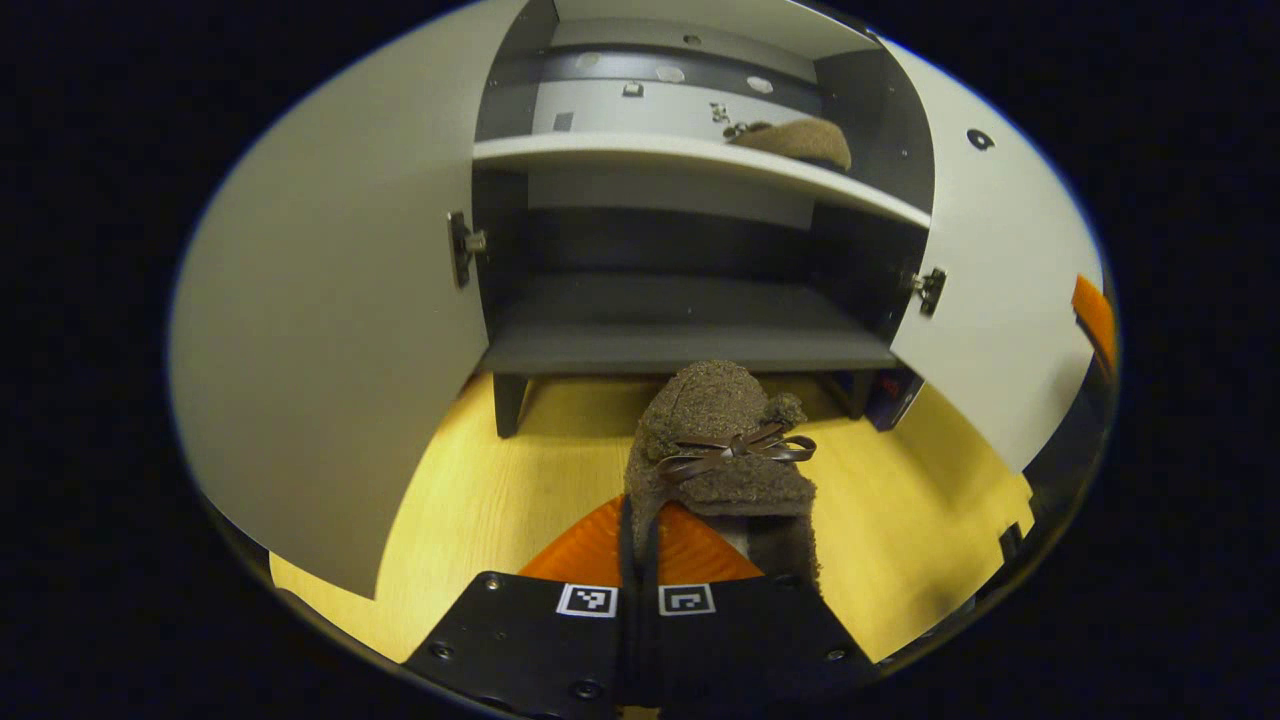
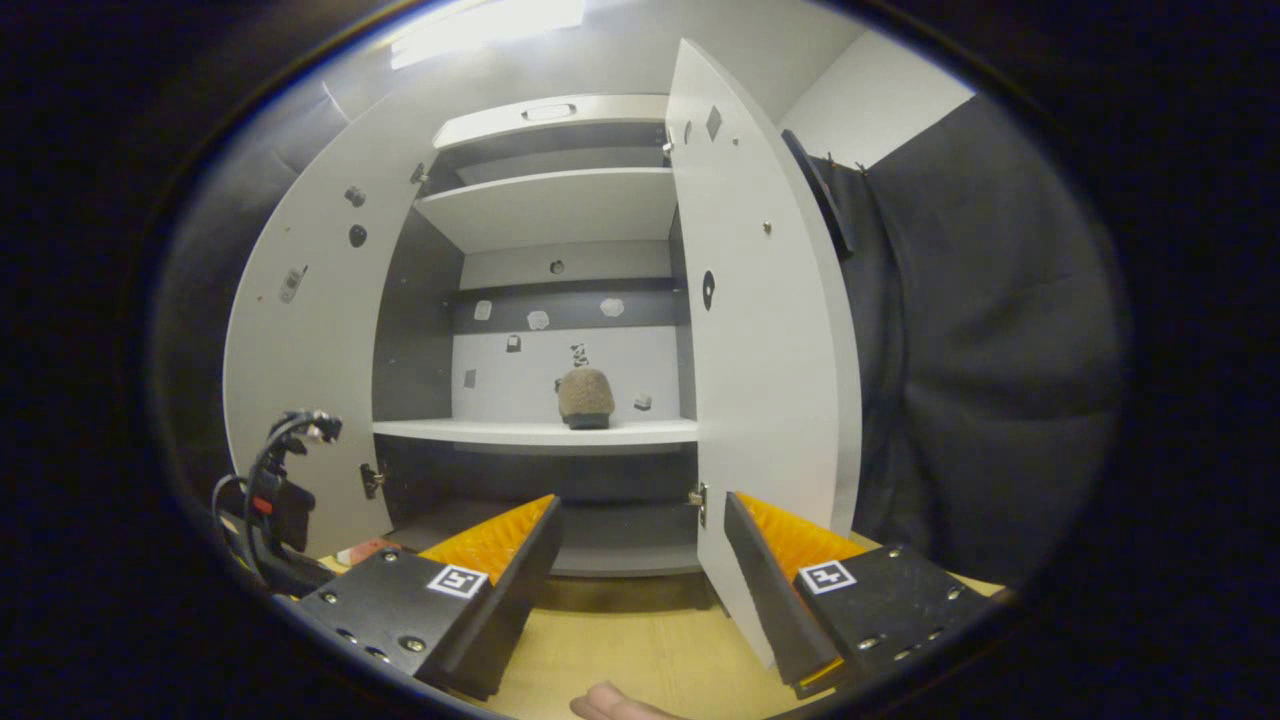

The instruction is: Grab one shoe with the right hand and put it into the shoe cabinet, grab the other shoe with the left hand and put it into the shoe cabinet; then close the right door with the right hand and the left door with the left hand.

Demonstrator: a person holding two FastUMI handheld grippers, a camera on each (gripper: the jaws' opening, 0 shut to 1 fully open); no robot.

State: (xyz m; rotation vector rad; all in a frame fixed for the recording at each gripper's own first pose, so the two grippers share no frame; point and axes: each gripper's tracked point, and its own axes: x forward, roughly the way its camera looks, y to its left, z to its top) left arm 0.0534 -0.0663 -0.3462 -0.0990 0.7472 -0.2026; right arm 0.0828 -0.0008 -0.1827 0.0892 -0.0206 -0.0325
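A brown fuzzy shoe (image 1: 722,450) with a dark bow hangs above the wooden floor in front of the open shoe cabinet (image 1: 690,345), and my left gripper (image 1: 640,560) is shut on its rear edge. The second brown shoe (image 1: 800,140) lies on the white middle shelf (image 1: 700,160), toward the right; it is the small mound (image 2: 586,398) in the right gripper view. My right gripper (image 2: 640,545) is open and holds nothing, facing the cabinet from a short way back. Both doors stand open: left door (image 1: 330,330) and right door (image 1: 1000,290), also right door (image 2: 765,380).
The cabinet stands on short dark legs on a pale wooden floor (image 1: 480,500). Its dark bottom shelf (image 1: 690,350) is bare. Black cloth (image 2: 980,350) hangs to the right of the right door. The other gripper with its cables (image 2: 275,500) is at the left. A fingertip (image 2: 610,705) shows at the bottom.
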